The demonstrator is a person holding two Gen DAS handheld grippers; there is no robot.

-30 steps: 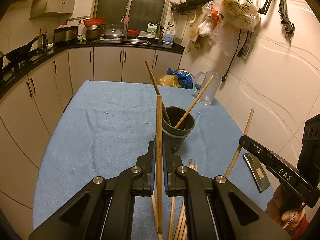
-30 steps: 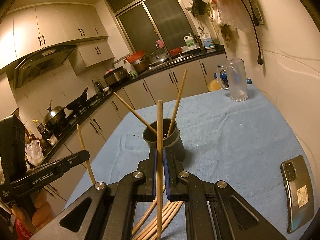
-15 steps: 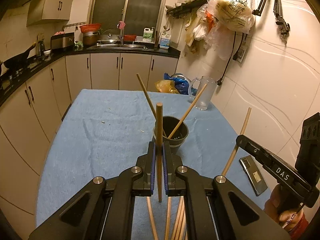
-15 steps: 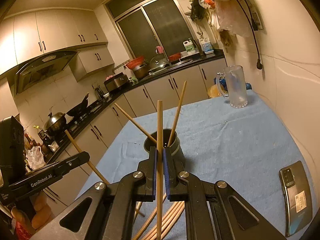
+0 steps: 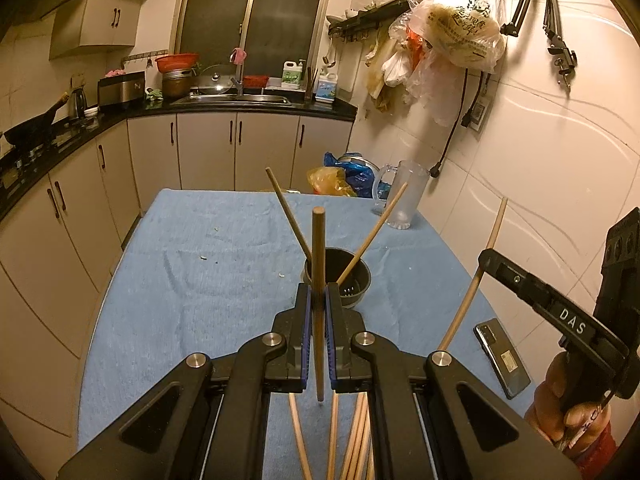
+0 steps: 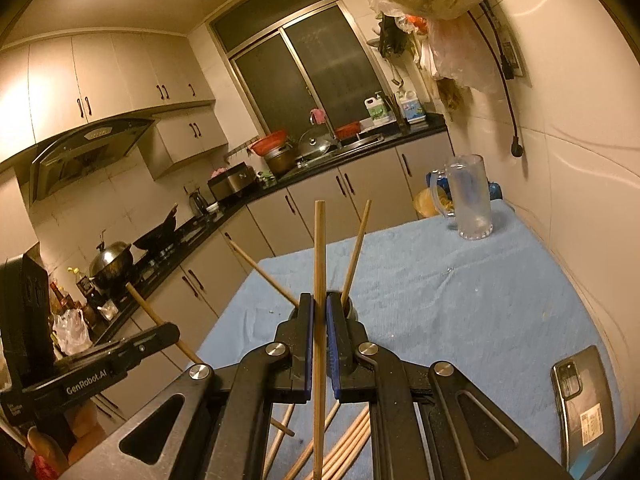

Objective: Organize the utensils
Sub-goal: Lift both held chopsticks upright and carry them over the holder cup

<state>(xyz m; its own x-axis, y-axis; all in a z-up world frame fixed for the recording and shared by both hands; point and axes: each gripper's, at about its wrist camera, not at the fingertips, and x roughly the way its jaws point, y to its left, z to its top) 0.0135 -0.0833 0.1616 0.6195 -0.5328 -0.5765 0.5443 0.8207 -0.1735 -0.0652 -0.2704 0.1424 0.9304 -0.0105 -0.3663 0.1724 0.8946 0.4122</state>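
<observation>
My left gripper is shut on a wooden chopstick held upright, above and just short of the dark utensil cup. The cup holds two chopsticks that lean apart. My right gripper is shut on another chopstick, also upright, close behind the cup. Several loose chopsticks lie on the blue cloth under the grippers; they also show in the right wrist view. The right gripper with its chopstick shows at the right of the left wrist view.
A blue cloth covers the table. A clear plastic jug stands at the far right corner. A phone lies near the right edge by the wall. Kitchen cabinets and counter run along the left and back.
Both grippers have risen with their chopsticks, so the cup sits lower and farther off in both views. The chopsticks stay clamped.
</observation>
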